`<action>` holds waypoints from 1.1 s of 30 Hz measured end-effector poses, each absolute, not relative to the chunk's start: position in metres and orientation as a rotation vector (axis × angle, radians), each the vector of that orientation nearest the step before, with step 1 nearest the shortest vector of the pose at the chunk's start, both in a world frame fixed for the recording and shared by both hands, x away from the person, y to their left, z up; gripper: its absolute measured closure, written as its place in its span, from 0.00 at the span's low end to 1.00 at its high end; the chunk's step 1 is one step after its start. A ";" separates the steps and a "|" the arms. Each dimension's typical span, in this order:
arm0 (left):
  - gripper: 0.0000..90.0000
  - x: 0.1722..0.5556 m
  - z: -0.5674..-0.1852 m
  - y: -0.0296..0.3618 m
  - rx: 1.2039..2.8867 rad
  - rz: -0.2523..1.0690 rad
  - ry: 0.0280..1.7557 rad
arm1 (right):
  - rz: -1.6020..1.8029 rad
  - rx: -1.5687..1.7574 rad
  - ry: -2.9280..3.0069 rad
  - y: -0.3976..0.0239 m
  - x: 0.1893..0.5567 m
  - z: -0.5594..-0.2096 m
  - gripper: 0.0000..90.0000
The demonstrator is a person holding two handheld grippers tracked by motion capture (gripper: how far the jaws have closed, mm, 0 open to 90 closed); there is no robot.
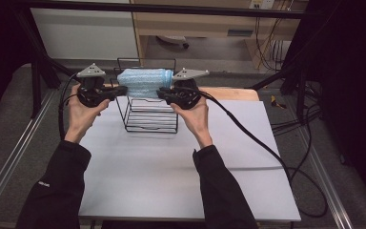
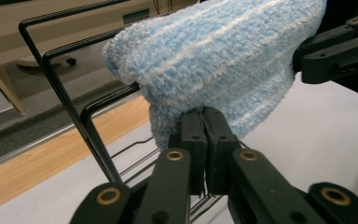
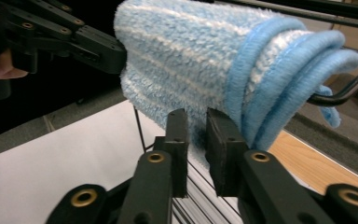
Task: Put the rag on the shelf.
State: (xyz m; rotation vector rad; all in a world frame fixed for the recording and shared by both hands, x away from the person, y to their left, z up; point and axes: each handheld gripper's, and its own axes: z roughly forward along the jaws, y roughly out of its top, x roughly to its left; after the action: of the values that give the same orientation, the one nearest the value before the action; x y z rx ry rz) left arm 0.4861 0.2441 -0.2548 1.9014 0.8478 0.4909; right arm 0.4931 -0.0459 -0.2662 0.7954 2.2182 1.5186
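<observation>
A folded light-blue towel (image 1: 143,82) with pale stripes hangs over the top bar of a black wire rack (image 1: 147,119). My left gripper (image 1: 123,89) meets the towel's left end, and in the left gripper view its jaws (image 2: 205,114) stand pressed together on the towel's (image 2: 214,60) lower edge. At the towel's right end is my right gripper (image 1: 161,93). In the right gripper view, its jaws (image 3: 196,116) stand a little apart, with the lower edge of the towel (image 3: 191,56) hanging in the gap and the pads not pressing on it.
The rack stands at the back of a white tabletop (image 1: 171,162), before a wooden strip (image 1: 238,93). Black cables (image 1: 267,152) trail off the right side. Metal frame rails (image 1: 9,157) run along both sides of the table.
</observation>
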 end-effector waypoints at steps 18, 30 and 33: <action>0.69 0.468 -0.236 0.257 1.857 0.567 0.878 | 1.571 0.803 2.150 -0.064 0.476 -0.245 0.49; 0.53 0.455 -0.239 0.265 1.878 0.591 0.892 | 1.578 0.827 2.150 -0.074 0.471 -0.245 0.24; 0.49 0.452 -0.244 0.267 1.881 0.583 0.901 | 1.565 0.826 2.154 -0.078 0.470 -0.247 0.18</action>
State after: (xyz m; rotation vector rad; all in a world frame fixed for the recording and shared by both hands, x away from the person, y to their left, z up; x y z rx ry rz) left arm 0.4517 0.2666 -0.2438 1.8808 0.9014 0.5830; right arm 0.4700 -0.0778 -0.2473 0.8257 2.1537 1.5651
